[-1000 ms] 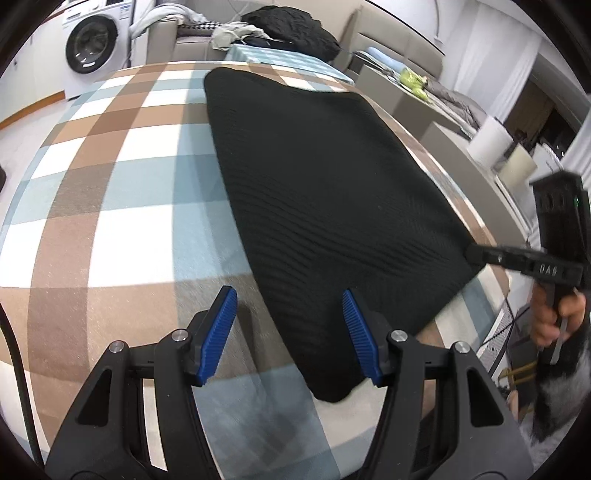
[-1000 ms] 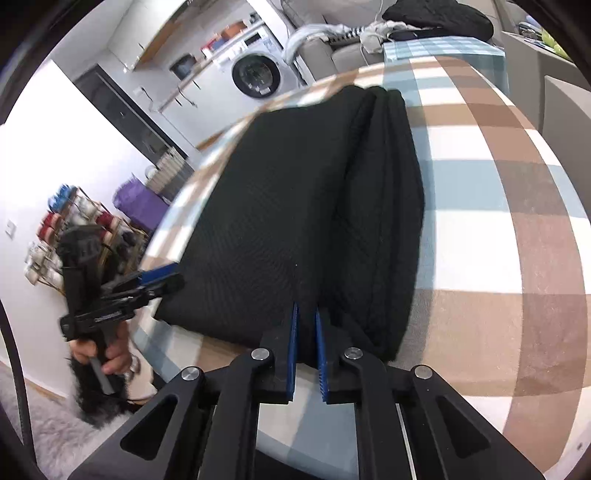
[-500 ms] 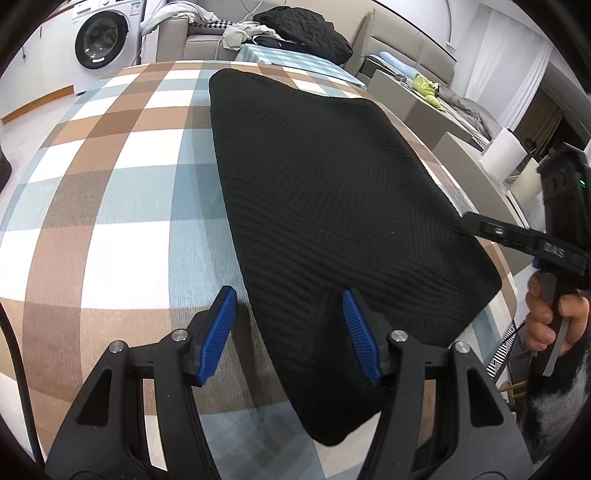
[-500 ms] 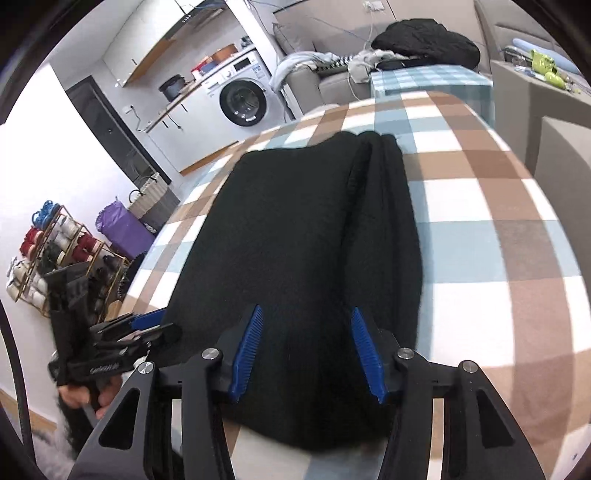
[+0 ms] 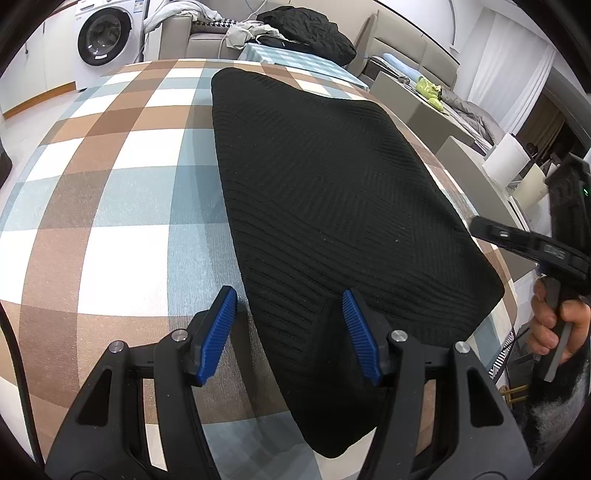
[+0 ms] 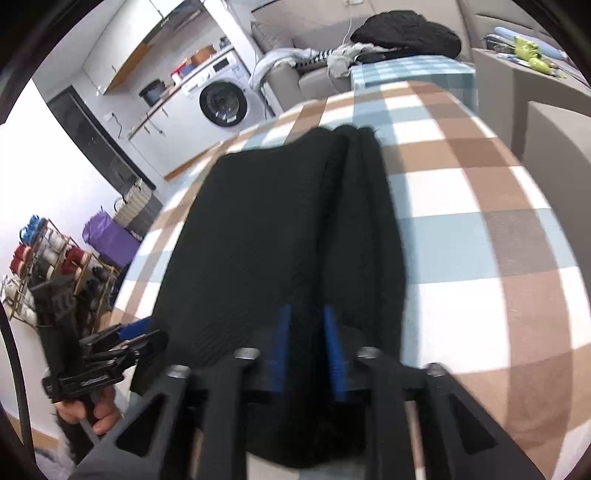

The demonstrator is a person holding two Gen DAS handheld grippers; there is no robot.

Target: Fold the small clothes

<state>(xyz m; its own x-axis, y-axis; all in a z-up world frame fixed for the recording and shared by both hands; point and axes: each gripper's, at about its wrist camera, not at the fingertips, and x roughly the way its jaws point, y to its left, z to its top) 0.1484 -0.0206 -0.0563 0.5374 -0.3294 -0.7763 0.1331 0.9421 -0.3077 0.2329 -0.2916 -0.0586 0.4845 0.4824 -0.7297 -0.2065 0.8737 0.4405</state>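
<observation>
A black knit garment [image 5: 325, 192] lies folded flat on the checked tablecloth [image 5: 122, 192]. My left gripper [image 5: 290, 306] is open at the garment's near left corner. The cloth's edge runs between its blue pads [image 5: 221, 325], which do not press on it. In the right wrist view the garment [image 6: 280, 229] shows layered folds along its right side. My right gripper [image 6: 306, 336] hangs over the near edge, its jaws closing with black cloth between the pads [image 6: 332, 343]; the picture is blurred. Each gripper shows in the other's view: the right gripper [image 5: 517, 240] and the left gripper [image 6: 122, 336], each in a hand.
A washing machine [image 5: 103, 37] stands beyond the table's far left. A sofa holds a pile of dark clothes [image 5: 306, 29]. Beige boxes [image 5: 417, 99] and a paper roll [image 5: 506, 162] stand to the right. A shoe rack [image 6: 44, 266] and a purple bag [image 6: 107, 236] are on the floor.
My right gripper, shut at the garment's near edge a second ago, opened wide and now stands narrower. It drew back and up a little. The left gripper stayed open in place.
</observation>
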